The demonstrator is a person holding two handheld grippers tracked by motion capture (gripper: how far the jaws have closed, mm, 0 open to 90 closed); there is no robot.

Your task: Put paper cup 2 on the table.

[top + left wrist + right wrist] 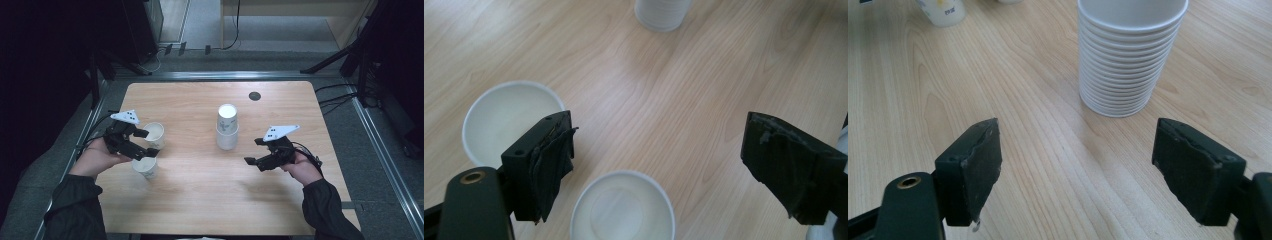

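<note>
Two hands hold two grippers over a wooden tabletop (200, 200).

The left gripper (142, 142) is at the left side of the tabletop. Its jaws stand wide, and they hold nothing. Two white paper cups stand upright right by it. The far cup (154, 134) is just past the jaws. The near cup (146, 167) sits close to the person, partly under the lower jaw in the high view. The two cups are just beside each other. In the left gripper view the near cup (622, 210) shows between the two jaws and lower down than them, with its mouth open to the top. The far cup (506, 120) sits behind the left jaw in that view. No pad presses on either cup.

The right gripper (255, 151) is at the right side of the tabletop. Its jaws are wide too, and nothing is between them. It points to the stack of cups (227, 127) in the middle of the tabletop, and is well apart from it. In the right gripper view the stack (1129, 55) stands upright past the jaws, with many rims one over the other.

A small dark round cap (255, 95) lies in the tabletop near the far edge.
</note>
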